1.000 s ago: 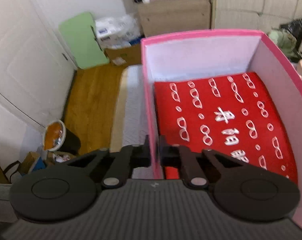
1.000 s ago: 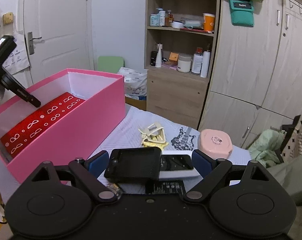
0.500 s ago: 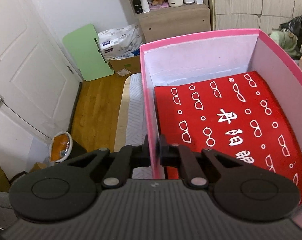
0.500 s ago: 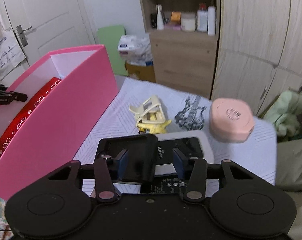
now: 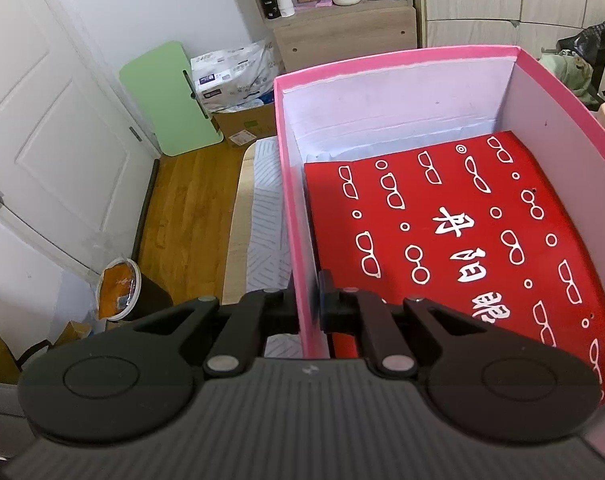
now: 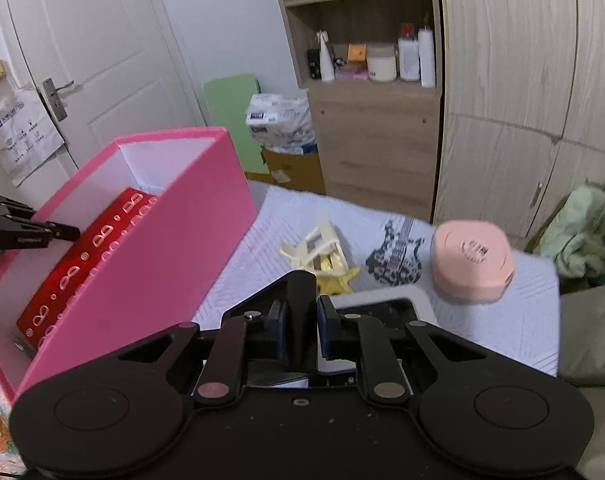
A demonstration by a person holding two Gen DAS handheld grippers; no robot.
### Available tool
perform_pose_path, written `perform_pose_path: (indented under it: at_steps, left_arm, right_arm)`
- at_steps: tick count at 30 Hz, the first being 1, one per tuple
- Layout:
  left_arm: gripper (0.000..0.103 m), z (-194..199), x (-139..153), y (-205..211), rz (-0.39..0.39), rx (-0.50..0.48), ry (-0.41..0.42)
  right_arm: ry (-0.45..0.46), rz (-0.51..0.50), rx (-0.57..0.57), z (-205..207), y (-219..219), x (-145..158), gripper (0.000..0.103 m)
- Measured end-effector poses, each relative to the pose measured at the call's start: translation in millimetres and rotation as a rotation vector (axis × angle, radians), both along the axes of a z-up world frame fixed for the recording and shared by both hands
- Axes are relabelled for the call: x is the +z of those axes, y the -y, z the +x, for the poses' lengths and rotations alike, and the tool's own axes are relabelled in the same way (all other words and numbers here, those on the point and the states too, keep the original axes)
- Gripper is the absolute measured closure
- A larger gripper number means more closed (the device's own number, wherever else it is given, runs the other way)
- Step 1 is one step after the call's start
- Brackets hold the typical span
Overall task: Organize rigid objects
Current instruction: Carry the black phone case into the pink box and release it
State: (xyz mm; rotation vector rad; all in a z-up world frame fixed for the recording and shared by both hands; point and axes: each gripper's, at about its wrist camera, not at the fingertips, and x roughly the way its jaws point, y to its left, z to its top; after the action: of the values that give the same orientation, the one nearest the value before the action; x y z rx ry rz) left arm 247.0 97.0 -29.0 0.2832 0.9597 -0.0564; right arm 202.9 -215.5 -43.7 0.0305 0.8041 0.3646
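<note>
The flat black rectangular device (image 6: 298, 300) stands on edge between the blue-padded fingers of the right gripper (image 6: 300, 330), whose jaws have just been closing and now pinch its faces. Judged, the edgewise hold keeps it slim enough to slot into the storage box.

Just beyond the gripper lies a white-framed flat device (image 6: 398, 304) on the quilted white bed cover (image 6: 502, 320). Farther ahead sit a cream plastic clip (image 6: 318, 248) and, to its right, a rounded pink plastic case (image 6: 472, 266), both apart from the grip.

To the gripper's left stands the open pink cardboard box (image 6: 150, 272), holding a red case printed with white spectacles (image 5: 462, 232). The left gripper (image 5: 307, 300) is clamped on the box's near wall, apparently steadying it for loading.
</note>
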Motion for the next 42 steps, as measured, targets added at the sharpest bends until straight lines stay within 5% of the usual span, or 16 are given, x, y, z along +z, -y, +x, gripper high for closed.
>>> perform_pose_path:
  at_steps: [9, 14, 21, 26, 36, 42]
  left_arm:
    - [0.098, -2, 1, 0, -0.008, -0.018, 0.006]
    - [0.097, -3, 0, 7, 0.024, -0.051, -0.001]
    - [0.097, -10, -1, 16, -0.019, -0.079, -0.004]
    - [0.098, -9, -2, 16, -0.037, -0.055, -0.006]
    - [0.098, -10, -4, 20, -0.038, -0.052, -0.014]
    - [0.098, -10, -5, 21, -0.038, -0.052, -0.018]
  right_arm:
    - [0.189, -0.008, -0.012, -18, -8, 74, 0.084]
    - [0.175, 0.001, 0.024, 1, -45, 106, 0.084]
    - [0.054, -0.014, 0.119, 52, -128, 83, 0.084]
    - [0.001, -0.067, 0.062, 80, -165, 48, 0.084]
    - [-0.120, 0.054, -0.099, 101, -171, 6, 0.083]
    - [-0.347, 0.171, -0.187, 115, -151, -5, 0.081]
